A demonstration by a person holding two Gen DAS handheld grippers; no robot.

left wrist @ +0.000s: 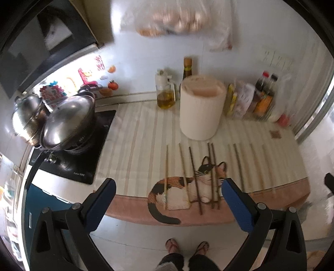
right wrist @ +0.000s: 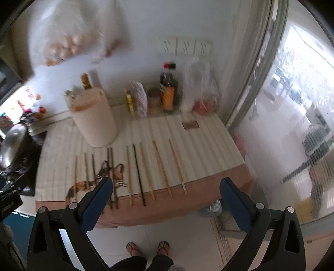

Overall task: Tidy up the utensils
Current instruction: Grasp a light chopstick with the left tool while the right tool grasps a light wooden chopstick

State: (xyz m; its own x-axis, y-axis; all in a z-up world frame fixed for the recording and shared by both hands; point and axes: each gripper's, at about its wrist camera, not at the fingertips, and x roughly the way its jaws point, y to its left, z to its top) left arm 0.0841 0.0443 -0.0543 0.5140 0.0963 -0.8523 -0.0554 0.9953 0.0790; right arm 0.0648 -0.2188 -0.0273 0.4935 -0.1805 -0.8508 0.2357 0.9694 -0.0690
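Several chopsticks [left wrist: 196,177] lie side by side on a striped cloth with a cat picture [left wrist: 187,187], pointing away from the counter's front edge. The right wrist view shows the same row of chopsticks [right wrist: 137,173], light ones to the right, dark ones among them. A tall cream container [left wrist: 201,108] stands behind the row, seen again as the cream container [right wrist: 94,118] on the right camera. My left gripper [left wrist: 169,187] hovers open above the front edge, over the cat picture. My right gripper [right wrist: 167,187] is open too, above the front ends of the chopsticks. Neither holds anything.
Steel pots [left wrist: 64,123] sit on a black hob [left wrist: 83,150] at the left. Bottles and packets [left wrist: 256,100] and an oil jar [left wrist: 165,91] line the back wall. A plastic bag [left wrist: 177,18] hangs above. A glass door [right wrist: 292,125] bounds the right. The person's sandalled feet [left wrist: 185,246] are below.
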